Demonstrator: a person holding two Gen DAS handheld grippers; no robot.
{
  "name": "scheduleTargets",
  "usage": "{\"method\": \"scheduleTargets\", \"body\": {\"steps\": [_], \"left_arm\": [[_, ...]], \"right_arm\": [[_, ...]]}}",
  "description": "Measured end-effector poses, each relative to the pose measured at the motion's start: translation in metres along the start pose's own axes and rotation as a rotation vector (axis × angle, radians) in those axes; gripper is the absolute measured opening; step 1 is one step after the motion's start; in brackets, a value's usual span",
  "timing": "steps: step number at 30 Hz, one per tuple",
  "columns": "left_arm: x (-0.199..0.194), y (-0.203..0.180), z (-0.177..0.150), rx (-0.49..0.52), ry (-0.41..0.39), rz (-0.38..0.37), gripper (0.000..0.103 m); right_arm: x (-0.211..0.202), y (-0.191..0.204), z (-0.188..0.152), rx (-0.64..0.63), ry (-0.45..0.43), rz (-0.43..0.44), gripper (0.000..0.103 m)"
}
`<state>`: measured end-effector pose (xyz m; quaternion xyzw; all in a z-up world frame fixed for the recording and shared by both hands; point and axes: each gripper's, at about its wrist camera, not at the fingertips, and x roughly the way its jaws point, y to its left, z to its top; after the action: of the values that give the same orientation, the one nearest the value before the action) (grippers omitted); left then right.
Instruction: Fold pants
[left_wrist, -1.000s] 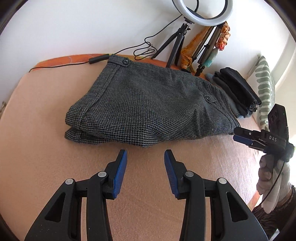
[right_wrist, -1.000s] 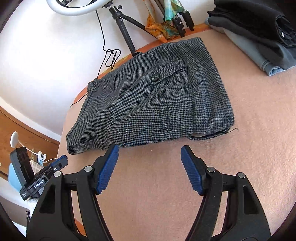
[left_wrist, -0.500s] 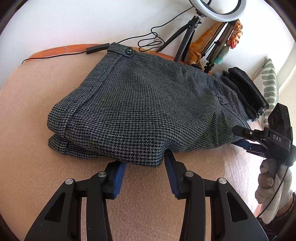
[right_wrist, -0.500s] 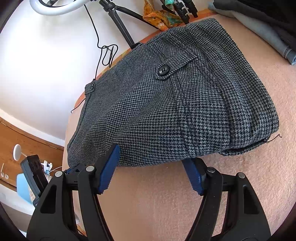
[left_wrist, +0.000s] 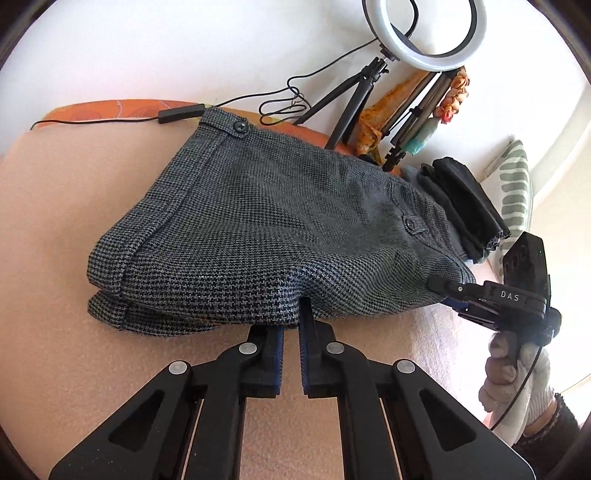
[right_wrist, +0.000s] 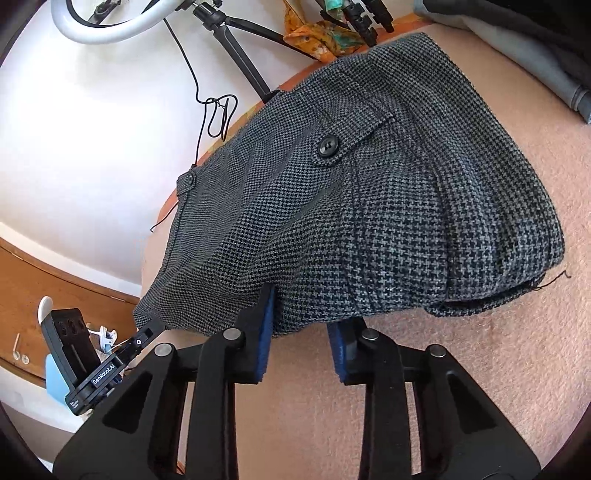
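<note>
Both grippers pinch the near edge of the folded pants (left_wrist: 280, 236): the left gripper (left_wrist: 291, 325) nearly closed on the cloth, the right gripper (right_wrist: 301, 325) narrower than before, having just closed. The grey houndstooth bundle lies mid-bed (left_wrist: 55, 258), its near edge now bunched between the pads.

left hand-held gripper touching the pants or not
Touching. The left wrist view shows the left hand-held gripper with its jaws just closed onto the near edge of the folded pants, the fabric bunched up between the blue pads.
</note>
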<state>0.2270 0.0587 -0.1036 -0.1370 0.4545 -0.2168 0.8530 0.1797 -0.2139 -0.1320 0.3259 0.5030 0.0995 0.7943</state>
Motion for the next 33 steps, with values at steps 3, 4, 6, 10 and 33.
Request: {"method": "scheduleTargets", "body": {"steps": [3, 4, 6, 10, 33], "left_arm": [[-0.013, 0.004, 0.005, -0.032, -0.008, -0.038, 0.005], [-0.018, 0.007, 0.007, -0.049, -0.016, -0.055, 0.005], [-0.025, 0.012, 0.009, -0.083, -0.019, -0.087, 0.005], [-0.031, 0.007, 0.008, -0.034, 0.0, 0.015, 0.005], [0.013, -0.045, -0.001, 0.204, 0.058, 0.088, 0.008]], "right_arm": [[-0.014, 0.005, 0.006, 0.006, -0.029, 0.043, 0.02], [-0.018, 0.007, 0.008, 0.004, -0.038, 0.053, 0.018], [-0.024, 0.01, 0.011, 0.004, -0.047, 0.068, 0.016], [-0.017, 0.012, 0.007, -0.015, -0.031, 0.012, 0.016], [-0.035, -0.059, 0.0, 0.189, -0.081, -0.048, 0.055]]}}
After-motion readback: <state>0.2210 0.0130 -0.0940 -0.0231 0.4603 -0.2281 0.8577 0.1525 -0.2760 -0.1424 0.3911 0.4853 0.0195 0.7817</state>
